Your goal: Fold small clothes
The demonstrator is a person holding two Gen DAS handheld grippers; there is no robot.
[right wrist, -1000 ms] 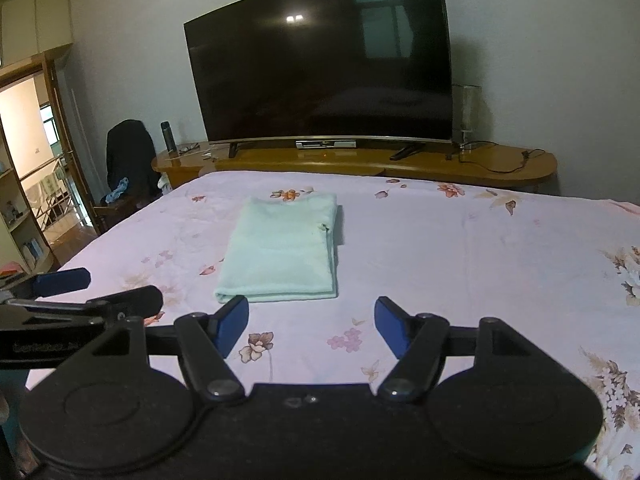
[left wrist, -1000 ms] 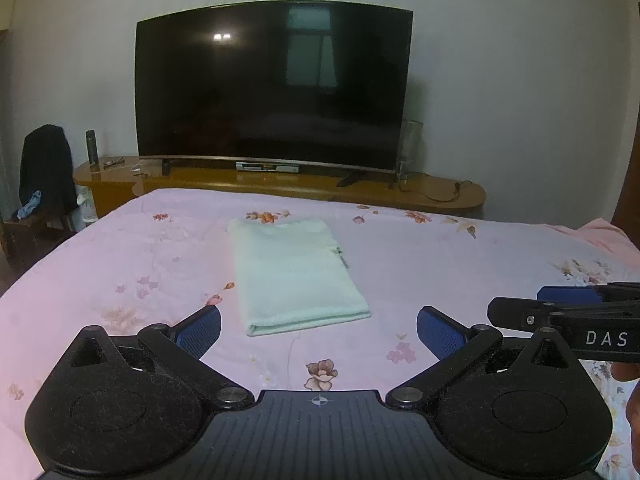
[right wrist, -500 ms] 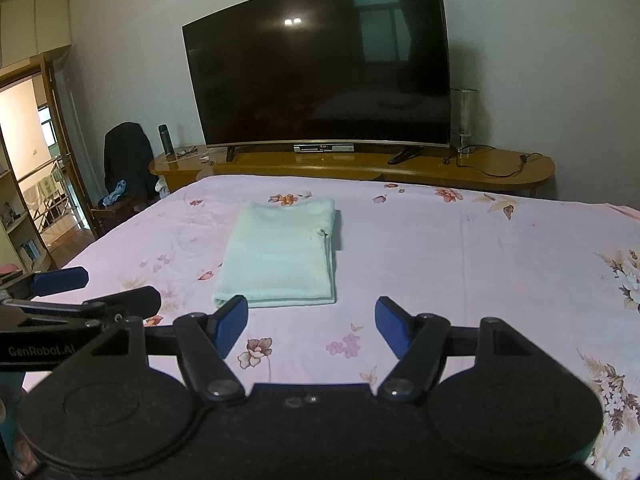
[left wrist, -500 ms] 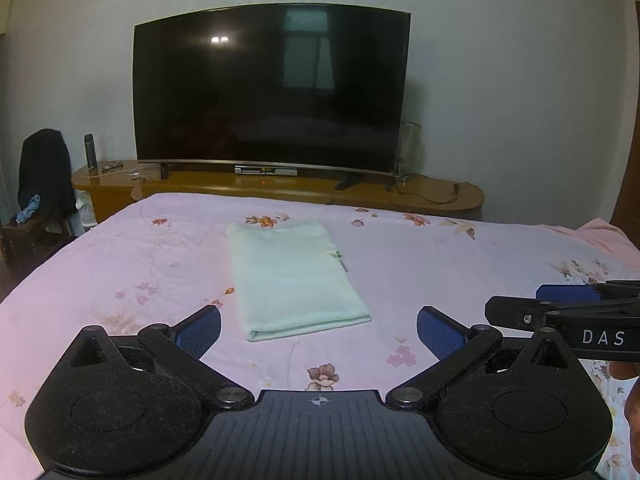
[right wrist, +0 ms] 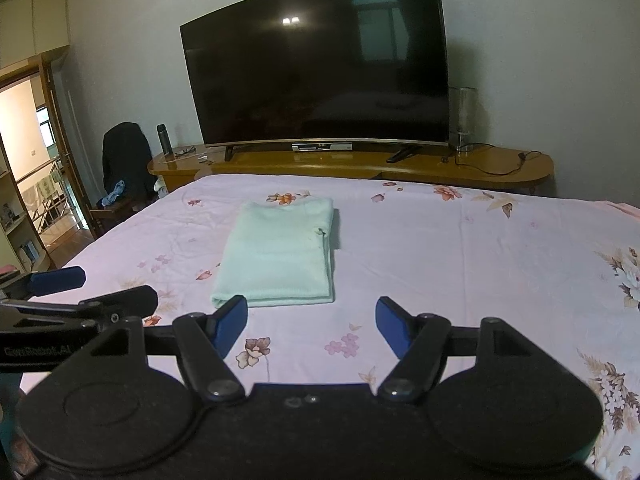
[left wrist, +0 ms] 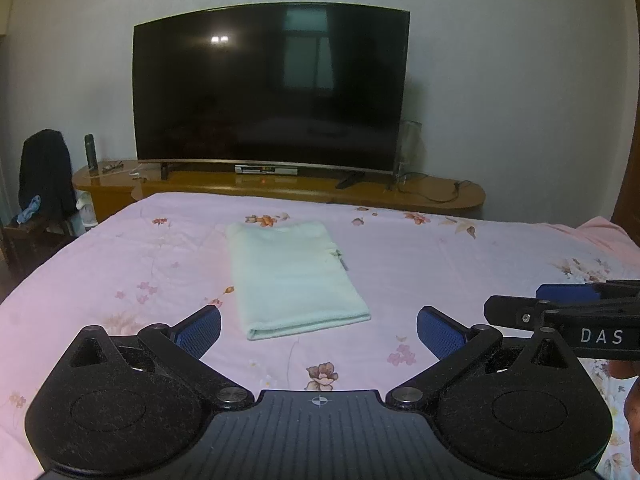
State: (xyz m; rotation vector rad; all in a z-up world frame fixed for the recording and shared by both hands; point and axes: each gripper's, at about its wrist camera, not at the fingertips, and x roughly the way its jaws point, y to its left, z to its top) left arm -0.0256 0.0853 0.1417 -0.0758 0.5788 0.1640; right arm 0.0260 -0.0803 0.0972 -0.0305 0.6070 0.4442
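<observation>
Lying flat on bedsheet (left wrist: 460, 264): mint cloth (left wrist: 294, 276), folded rectangle; both tools spread, empty.

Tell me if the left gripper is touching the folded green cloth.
Apart. The left wrist view shows pink bedsheet between the left gripper and the cloth.

The small items (left wrist: 116, 167) on the TV stand (left wrist: 280, 188) are too tiny to identify, perhaps glasses. The bed (left wrist: 480, 264) runs past both frame edges.
</observation>
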